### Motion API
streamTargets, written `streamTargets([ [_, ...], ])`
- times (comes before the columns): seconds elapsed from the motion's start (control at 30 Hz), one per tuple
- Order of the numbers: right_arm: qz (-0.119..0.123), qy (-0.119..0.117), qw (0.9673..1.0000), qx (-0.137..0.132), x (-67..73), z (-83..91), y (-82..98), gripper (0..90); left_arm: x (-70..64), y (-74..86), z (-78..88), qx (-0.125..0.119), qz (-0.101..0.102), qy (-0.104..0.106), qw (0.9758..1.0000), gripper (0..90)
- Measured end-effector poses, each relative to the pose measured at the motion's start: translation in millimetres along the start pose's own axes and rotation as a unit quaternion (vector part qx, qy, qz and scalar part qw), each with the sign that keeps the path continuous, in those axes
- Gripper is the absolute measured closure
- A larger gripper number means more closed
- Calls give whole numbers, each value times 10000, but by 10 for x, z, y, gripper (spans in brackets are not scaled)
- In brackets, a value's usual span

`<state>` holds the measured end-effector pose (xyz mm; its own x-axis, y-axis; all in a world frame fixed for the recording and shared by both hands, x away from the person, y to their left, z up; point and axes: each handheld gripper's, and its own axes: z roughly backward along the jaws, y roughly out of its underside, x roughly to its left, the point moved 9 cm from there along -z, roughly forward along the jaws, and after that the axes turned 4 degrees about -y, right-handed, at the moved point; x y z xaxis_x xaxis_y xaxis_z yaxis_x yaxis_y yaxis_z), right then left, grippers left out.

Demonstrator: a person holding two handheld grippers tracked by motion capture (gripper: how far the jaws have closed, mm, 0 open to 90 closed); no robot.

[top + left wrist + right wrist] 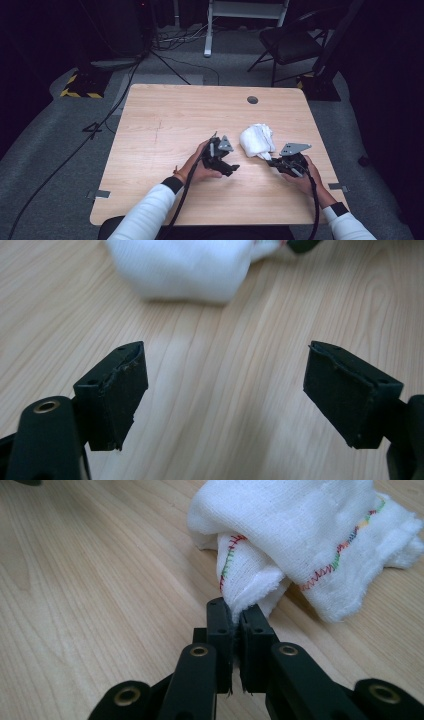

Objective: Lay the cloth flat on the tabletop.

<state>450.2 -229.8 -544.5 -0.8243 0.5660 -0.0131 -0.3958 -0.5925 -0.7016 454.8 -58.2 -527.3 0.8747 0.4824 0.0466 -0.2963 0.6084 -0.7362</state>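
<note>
One white cloth (257, 141); two tongs, left (231, 169) and right (272, 163); one table (165, 125); one folding chair (290, 42).

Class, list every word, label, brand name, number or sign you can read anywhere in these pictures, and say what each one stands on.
None: no readable text in any view.
The white cloth carries only multicoloured stitching, no letters.
The left gripper, right gripper and wooden table bear no labels.
The yellow-and-black hazard striping on the floor is a pattern, not words.

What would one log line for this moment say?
left tongs: open, empty, short of cloth | right tongs: shut on white cloth edge | cloth: bunched on wooden table
</note>
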Motion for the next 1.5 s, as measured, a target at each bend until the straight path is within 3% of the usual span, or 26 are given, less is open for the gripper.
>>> streamTargets([
  [0.07,-23,-17,10000,25,6,9,25,853,-25,-125,-106,-60,-58,29,10000,183],
  [0.13,-26,-19,10000,39,9,12,44,853,-24,-229,-191,-184,-128,-70,9997,191],
  [0.23,1,-33,10000,56,17,17,53,854,-51,-355,-330,-306,-204,91,9993,225],
  [0.33,63,-48,10000,57,27,17,55,856,-30,-370,-445,-170,-331,59,9993,276],
  [0.43,39,-55,9999,83,24,7,69,855,40,-367,-469,-101,-461,-105,9988,489],
  [0.6,30,-20,10000,51,11,14,62,855,119,-325,-432,-62,-505,-71,9987,751],
  [0.7,13,-6,10000,18,4,23,57,856,181,-311,-347,-99,-485,-88,9987,825],
  [0.83,-18,39,10000,-58,-19,60,43,857,269,-260,-175,-105,-441,-74,9989,847],
  [0.93,-94,22,9999,-135,-34,89,35,858,321,-158,-23,-17,-517,-72,9986,852],
  [1.03,-118,-6,9998,-177,-26,110,23,858,370,-3,134,92,-558,-96,9984,854],
  [1.2,-102,-67,9997,-209,32,136,19,859,403,327,337,258,-459,-56,9986,871],
  [1.27,-92,-52,9997,-201,50,143,17,859,427,482,432,342,-396,-130,9985,899],
  [1.4,-40,-19,9997,-234,63,152,-8,859,393,596,572,297,-263,-141,9991,888],
  [1.5,8,-42,9996,-274,98,156,-46,860,255,522,592,119,-314,-57,9994,774],
])
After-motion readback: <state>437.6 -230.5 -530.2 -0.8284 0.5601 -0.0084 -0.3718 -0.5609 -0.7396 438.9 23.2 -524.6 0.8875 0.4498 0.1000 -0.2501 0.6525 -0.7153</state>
